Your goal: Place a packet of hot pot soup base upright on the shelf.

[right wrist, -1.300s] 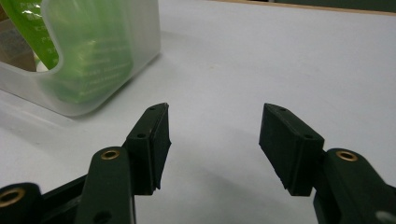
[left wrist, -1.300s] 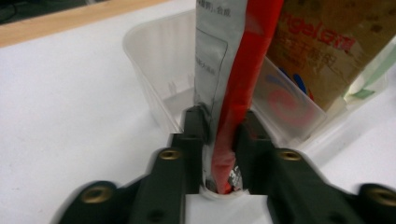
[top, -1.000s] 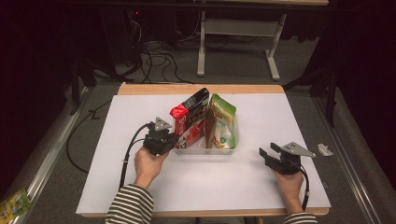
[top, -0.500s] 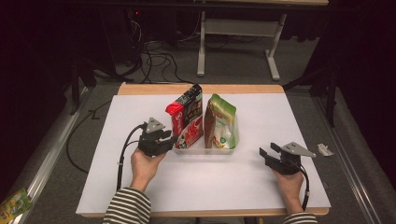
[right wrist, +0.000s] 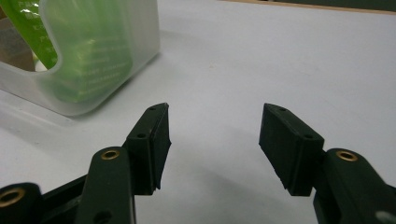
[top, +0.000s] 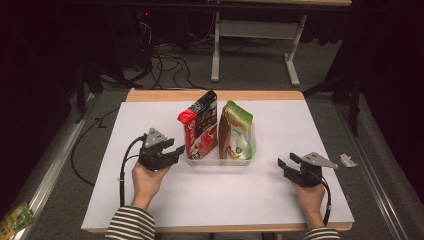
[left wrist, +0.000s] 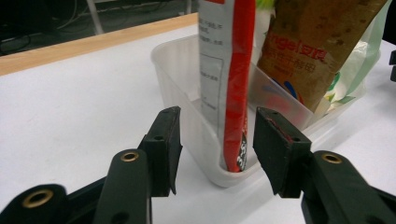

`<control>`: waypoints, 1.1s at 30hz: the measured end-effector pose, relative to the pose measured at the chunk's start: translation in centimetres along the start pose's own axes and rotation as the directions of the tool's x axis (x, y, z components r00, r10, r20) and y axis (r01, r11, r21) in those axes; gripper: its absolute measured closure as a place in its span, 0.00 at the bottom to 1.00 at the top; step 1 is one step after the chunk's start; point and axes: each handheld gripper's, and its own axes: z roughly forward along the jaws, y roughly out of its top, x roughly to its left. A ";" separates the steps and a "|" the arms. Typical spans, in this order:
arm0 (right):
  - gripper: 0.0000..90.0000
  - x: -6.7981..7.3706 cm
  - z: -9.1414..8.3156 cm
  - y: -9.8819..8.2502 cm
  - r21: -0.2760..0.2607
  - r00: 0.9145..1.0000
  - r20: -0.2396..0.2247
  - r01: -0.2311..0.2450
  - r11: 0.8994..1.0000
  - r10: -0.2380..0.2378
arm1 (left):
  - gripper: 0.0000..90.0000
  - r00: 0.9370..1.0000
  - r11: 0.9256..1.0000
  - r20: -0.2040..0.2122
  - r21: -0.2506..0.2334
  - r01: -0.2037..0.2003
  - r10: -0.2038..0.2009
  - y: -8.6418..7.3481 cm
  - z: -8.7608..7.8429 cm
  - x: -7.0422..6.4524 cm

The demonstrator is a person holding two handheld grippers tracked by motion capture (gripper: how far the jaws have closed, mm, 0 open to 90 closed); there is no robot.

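Note:
A clear plastic bin [top: 220, 161] stands mid-table with two pouches upright in it: a red and black one [top: 200, 125] on the left, a green and brown one [top: 237, 132] on the right. My left gripper [top: 176, 151] sits just left of the bin, and its jaws have just been opening. In the left gripper view my left gripper [left wrist: 215, 140] is open; the bin's corner [left wrist: 177, 60] and the red pouch's edge [left wrist: 236, 93] lie beyond its pads, untouched. My right gripper [top: 286, 162] rests open on the table right of the bin, with my right gripper [right wrist: 212, 140] holding nothing.
The white tabletop [top: 300, 120] has free room on both sides of the bin. A small white scrap [top: 347, 160] lies past the right edge. A green packet [top: 17, 217] is on the floor at lower left. Cables and a table frame lie beyond.
The left gripper let go of the red pouch, opened and drew back to the left. The pouch went from leaning to standing upright in the bin. The right gripper stayed put.

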 end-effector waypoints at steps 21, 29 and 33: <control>0.48 0.0 0.0 0.0 0.001 1.000 0.000 -0.001 1.000 0.001 | 0.52 0.996 0.998 -0.075 -0.038 0.053 -0.055 -3.3 -2.5 2.1; 0.48 0.0 0.0 0.0 0.003 1.000 0.001 0.006 1.000 -0.006 | 0.52 0.991 0.997 -0.112 -0.029 0.075 -0.078 -5.6 -2.0 2.7; 0.48 0.0 0.1 0.0 0.007 1.000 0.003 0.001 1.000 -0.001 | 0.52 0.989 0.996 -0.121 -0.004 0.089 -0.088 -6.6 -1.4 3.0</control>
